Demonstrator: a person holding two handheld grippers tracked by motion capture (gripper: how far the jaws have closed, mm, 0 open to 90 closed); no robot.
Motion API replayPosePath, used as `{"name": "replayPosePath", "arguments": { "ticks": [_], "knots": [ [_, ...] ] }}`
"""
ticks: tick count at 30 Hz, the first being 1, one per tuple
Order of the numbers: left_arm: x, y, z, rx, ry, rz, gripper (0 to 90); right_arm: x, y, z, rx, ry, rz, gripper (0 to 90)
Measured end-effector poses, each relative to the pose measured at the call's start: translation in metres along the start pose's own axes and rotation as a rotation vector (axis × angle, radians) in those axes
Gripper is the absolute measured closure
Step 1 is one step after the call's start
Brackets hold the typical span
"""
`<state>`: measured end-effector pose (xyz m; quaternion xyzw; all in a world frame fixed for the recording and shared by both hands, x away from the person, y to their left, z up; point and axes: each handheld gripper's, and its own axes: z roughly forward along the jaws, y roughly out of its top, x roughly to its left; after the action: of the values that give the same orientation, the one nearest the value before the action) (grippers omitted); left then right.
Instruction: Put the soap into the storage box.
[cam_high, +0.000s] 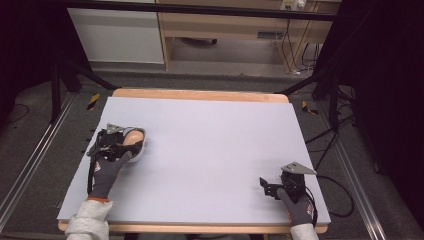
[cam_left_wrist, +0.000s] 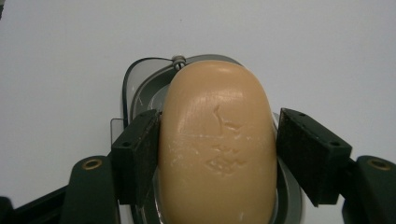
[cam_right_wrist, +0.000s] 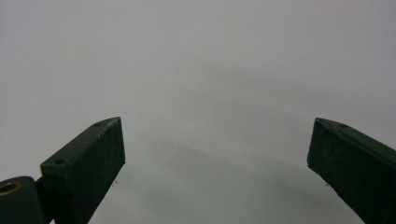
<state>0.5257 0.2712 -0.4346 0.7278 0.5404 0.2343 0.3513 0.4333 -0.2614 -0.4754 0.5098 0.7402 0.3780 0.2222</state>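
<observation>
Soap bar (cam_left_wrist: 217, 144) clamped in left claw (cam_left_wrist: 217, 154) over grey dish (cam_left_wrist: 140, 88), scratches visible close up, right claw (cam_right_wrist: 217, 154) wide apart.

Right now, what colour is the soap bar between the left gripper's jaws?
The soap bar is pale orange-tan; the left gripper view shows it best.

Bare table (cam_high: 210, 145) lies open between both tools (soap (cam_high: 134, 137) and dish (cam_high: 141, 151) far left).

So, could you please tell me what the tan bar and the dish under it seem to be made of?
The bar looks like soap: waxy, matte tan, with scuffs and a small crack on top. The dish looks like smooth grey plastic or metal with a dark rim and slight sheen; I cannot tell which.
</observation>
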Motion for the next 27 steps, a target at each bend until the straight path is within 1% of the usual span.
{"name": "replayPosePath", "arguments": {
  "ticks": [8,16,19,20,21,22,24,25,27],
  "knots": [
    [0.000,0.000,-0.001,-0.001,-0.006,-0.005,29.0,0.000,0.000,0.000,-0.001,0.002,0.000,4.4],
    [0.000,0.000,-0.003,-0.013,-0.015,-0.010,28.6,0.000,0.000,0.000,0.000,0.002,0.003,4.4],
    [-0.001,0.000,-0.006,-0.021,-0.019,-0.007,28.2,0.000,0.000,0.000,-0.001,0.002,0.003,4.4],
    [-0.001,0.000,-0.008,-0.031,-0.030,-0.007,28.2,0.000,0.000,0.000,-0.002,0.001,0.003,4.4],
    [-0.002,0.001,-0.008,-0.037,-0.032,-0.009,27.7,-0.001,0.000,0.000,-0.003,0.000,-0.001,4.4],
    [-0.003,0.001,-0.009,-0.033,-0.026,0.001,27.7,-0.001,0.000,0.000,-0.003,0.000,-0.001,4.4],
    [-0.005,0.001,-0.011,-0.035,-0.032,0.004,28.0,-0.001,0.000,0.000,-0.001,0.001,0.002,4.4],
    [-0.005,0.001,-0.011,-0.038,-0.030,0.004,28.0,-0.001,0.000,0.000,-0.001,-0.001,-0.003,4.4],
    [-0.006,0.001,-0.013,-0.039,-0.030,0.006,28.2,0.000,0.000,0.000,-0.001,-0.001,0.002,4.4]
  ]
}}
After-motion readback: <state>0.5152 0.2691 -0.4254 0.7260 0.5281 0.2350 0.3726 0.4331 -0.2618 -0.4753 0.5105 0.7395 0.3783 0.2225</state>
